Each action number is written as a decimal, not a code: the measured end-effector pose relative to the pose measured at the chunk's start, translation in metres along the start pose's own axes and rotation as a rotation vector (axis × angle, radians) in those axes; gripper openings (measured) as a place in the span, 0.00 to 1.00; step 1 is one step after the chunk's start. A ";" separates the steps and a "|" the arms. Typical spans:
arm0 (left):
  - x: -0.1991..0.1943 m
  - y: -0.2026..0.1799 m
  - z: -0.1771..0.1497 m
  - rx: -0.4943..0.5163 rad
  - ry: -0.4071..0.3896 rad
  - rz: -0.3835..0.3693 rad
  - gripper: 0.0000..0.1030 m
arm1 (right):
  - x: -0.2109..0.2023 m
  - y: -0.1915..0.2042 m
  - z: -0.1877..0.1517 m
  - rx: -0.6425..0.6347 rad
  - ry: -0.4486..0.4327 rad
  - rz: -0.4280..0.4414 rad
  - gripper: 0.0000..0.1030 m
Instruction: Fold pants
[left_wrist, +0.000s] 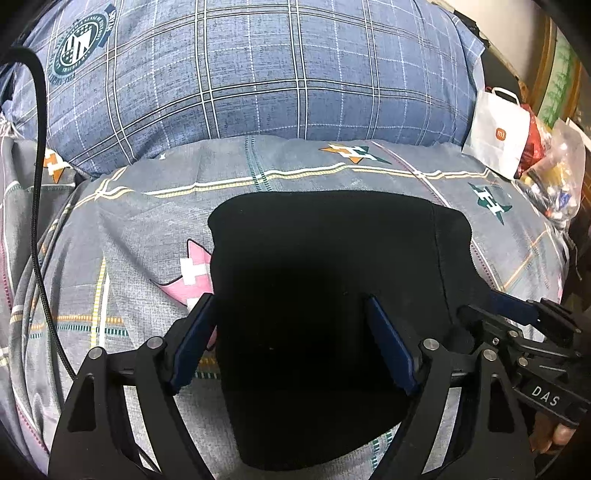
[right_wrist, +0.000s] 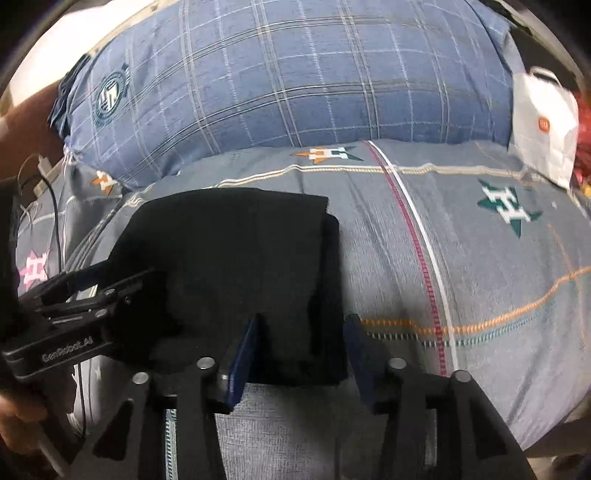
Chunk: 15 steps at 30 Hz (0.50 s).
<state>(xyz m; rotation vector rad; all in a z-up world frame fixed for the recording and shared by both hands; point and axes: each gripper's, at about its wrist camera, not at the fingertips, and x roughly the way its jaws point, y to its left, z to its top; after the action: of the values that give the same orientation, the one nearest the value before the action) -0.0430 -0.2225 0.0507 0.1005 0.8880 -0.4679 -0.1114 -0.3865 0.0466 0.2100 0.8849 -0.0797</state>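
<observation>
The black pants (left_wrist: 325, 295) lie folded into a compact rectangle on the grey patterned bed cover (left_wrist: 147, 229). My left gripper (left_wrist: 288, 296) hovers over their left half with its blue pads spread wide and nothing pinched between them. In the right wrist view the pants (right_wrist: 229, 266) sit left of centre. My right gripper (right_wrist: 303, 317) stands open astride their near right corner. Its left finger is over the cloth and its right finger is just off the edge. Each gripper also shows in the other's view: the right gripper (left_wrist: 517, 314) and the left gripper (right_wrist: 92, 295).
A large blue plaid pillow (left_wrist: 258, 74) fills the back of the bed. A white paper bag (left_wrist: 498, 129) and a clear bag of small items (left_wrist: 554, 177) sit at the far right. A black cable (left_wrist: 40, 184) runs down the left side.
</observation>
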 end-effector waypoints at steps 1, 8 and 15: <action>0.001 0.000 -0.001 -0.001 -0.001 0.000 0.82 | 0.001 -0.003 -0.001 0.015 -0.001 0.004 0.50; 0.002 0.007 -0.001 -0.034 0.010 -0.033 0.83 | -0.004 -0.015 0.003 0.074 -0.019 0.054 0.58; 0.004 0.013 0.000 -0.067 0.015 -0.087 0.83 | 0.008 -0.015 0.022 0.090 -0.004 0.165 0.58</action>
<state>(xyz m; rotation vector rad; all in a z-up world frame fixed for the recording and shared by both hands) -0.0349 -0.2123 0.0463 0.0043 0.9241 -0.5186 -0.0922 -0.4061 0.0512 0.3655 0.8574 0.0334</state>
